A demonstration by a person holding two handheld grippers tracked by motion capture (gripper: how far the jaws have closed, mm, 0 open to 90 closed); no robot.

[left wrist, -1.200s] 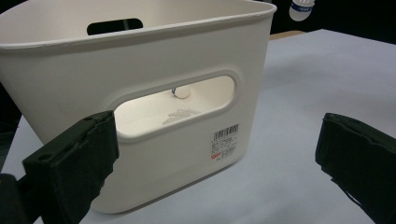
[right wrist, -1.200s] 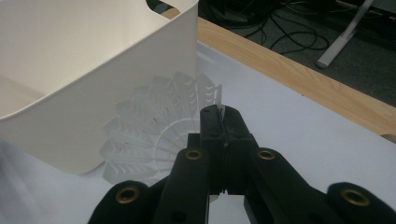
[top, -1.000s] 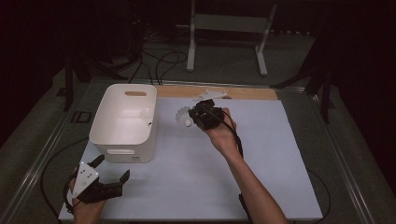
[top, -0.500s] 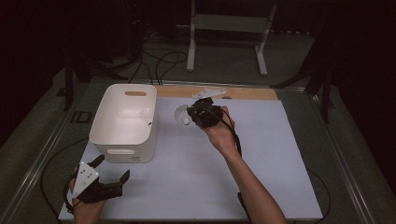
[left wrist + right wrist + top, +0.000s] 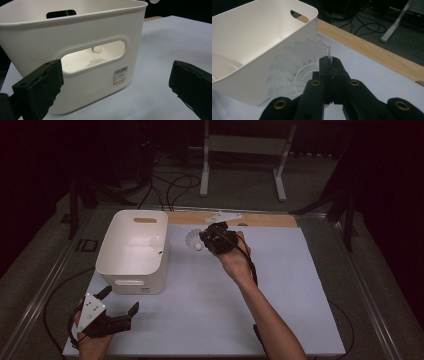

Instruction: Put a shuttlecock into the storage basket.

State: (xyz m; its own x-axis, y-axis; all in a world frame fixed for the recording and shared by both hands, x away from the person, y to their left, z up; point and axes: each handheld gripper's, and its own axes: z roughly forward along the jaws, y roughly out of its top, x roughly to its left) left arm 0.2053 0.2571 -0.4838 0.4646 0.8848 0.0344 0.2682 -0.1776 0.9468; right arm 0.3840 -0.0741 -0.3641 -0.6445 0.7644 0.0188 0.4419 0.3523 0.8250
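A white plastic shuttlecock (image 5: 192, 239) (image 5: 292, 67) hangs just above the table, and my right gripper (image 5: 204, 240) (image 5: 329, 61) is shut on the edge of its skirt. It is right beside the right wall of a white bin (image 5: 132, 269) (image 5: 249, 32) with handle slots. My left gripper (image 5: 120, 301) (image 5: 115, 82) rests open near the table's front left corner, facing the bin's (image 5: 75, 27) near wall with nothing between its jaws. Through the near handle slot a small white round thing (image 5: 97, 49) with a faint feathery shape shows inside the bin.
A white mat (image 5: 300, 285) covers the table, with a wooden strip (image 5: 270, 220) along its far edge. A white metal stand (image 5: 245, 150) and loose cables (image 5: 170, 185) lie on the floor behind. Metal rails (image 5: 45, 290) border the table's sides.
My right gripper has carried the shuttlecock a little to the left, closer to the bin's wall. The left gripper has stayed in place.
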